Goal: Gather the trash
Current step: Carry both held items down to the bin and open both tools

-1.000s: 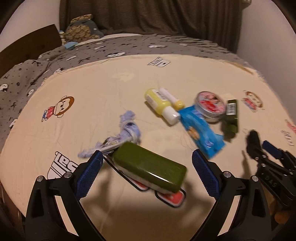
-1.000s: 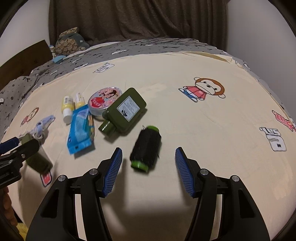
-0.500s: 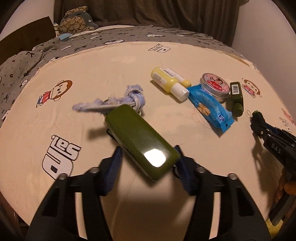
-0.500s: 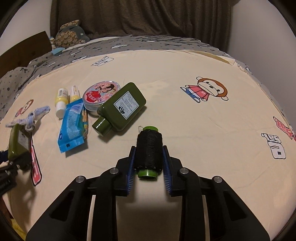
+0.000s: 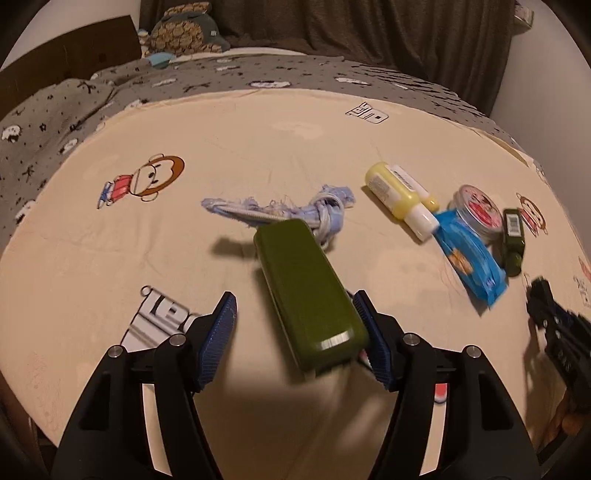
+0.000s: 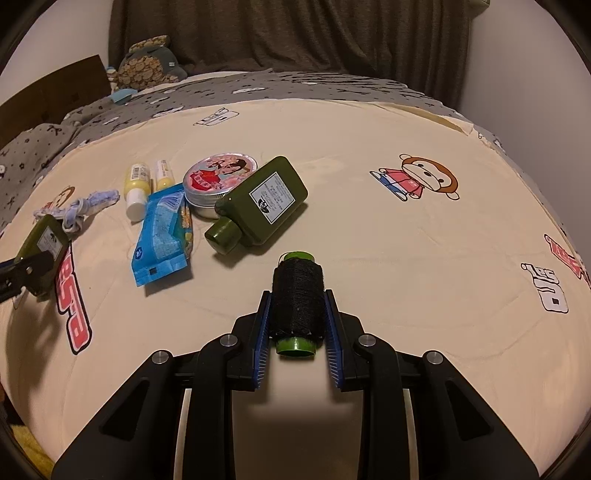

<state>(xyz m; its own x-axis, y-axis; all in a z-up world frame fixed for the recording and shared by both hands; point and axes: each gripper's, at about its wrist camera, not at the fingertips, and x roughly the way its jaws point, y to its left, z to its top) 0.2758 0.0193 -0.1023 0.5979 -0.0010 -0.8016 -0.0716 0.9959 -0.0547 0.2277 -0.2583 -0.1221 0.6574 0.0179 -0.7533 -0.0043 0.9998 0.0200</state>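
My right gripper (image 6: pixel 297 325) is shut on a spool of black thread (image 6: pixel 297 295) with green ends, just above the cream bed sheet (image 6: pixel 369 258). My left gripper (image 5: pixel 299 332) stands with its jaws parted around a flat olive-green bottle (image 5: pixel 306 291); the bottle touches the right pad (image 5: pixel 373 343) and a gap shows at the left pad (image 5: pixel 218 332). In the right wrist view the same bottle (image 6: pixel 44 247) is held off the sheet at far left. A blue snack wrapper (image 6: pixel 162 236) lies on the sheet.
On the sheet lie a frayed blue cloth strip (image 5: pixel 280 212), a yellow bottle (image 5: pixel 399 199), a round tin (image 6: pixel 218 177) and a second green bottle (image 6: pixel 262 206). A grey blanket (image 5: pixel 74 110) and plush toy (image 5: pixel 184 33) are at the back.
My right gripper closed on the thread spool and lifted it slightly. My left gripper closed round the green bottle and raised it; its jaws now stand wider than half a second ago.
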